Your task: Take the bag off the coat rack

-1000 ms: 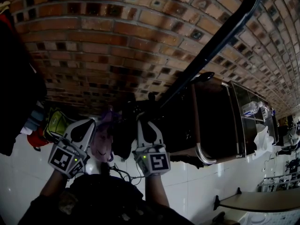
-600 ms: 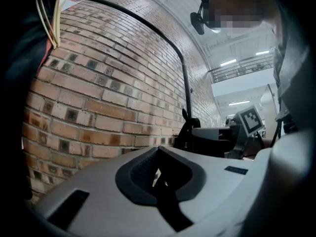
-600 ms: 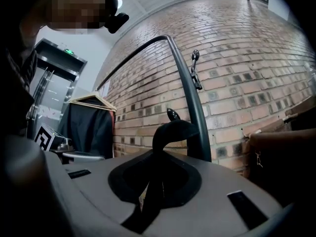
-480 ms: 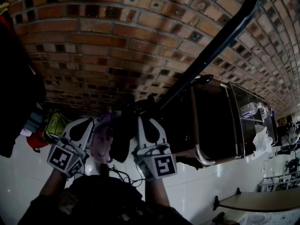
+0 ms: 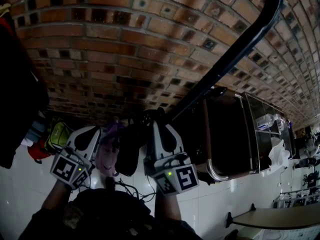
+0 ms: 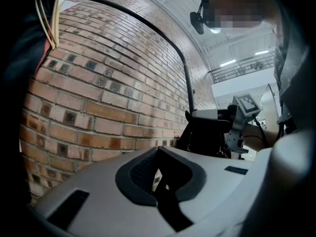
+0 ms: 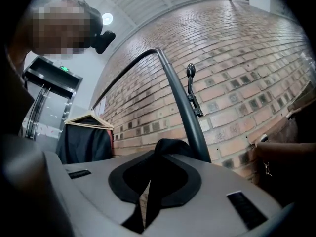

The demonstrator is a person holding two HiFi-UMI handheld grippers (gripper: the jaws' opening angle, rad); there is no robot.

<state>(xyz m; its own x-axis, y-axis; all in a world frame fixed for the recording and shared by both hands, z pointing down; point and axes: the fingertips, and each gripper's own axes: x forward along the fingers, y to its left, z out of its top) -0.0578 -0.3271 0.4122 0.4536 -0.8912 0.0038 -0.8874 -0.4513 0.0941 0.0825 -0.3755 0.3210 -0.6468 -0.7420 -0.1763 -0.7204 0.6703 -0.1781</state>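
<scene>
Half of the task is judged done: the black bag strap [image 7: 170,149] is clamped in the right gripper [image 5: 159,129] just beside the coat rack pole [image 5: 235,49], the left gripper [image 5: 89,133] is closed on nothing, and the bag [image 5: 129,151], hanging between both grippers, is not yet carried clear.

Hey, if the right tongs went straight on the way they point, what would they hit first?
Probably the coat rack's dark pole, just past the black strap the right tongs grip; brick wall behind. Depth is unclear.
</scene>
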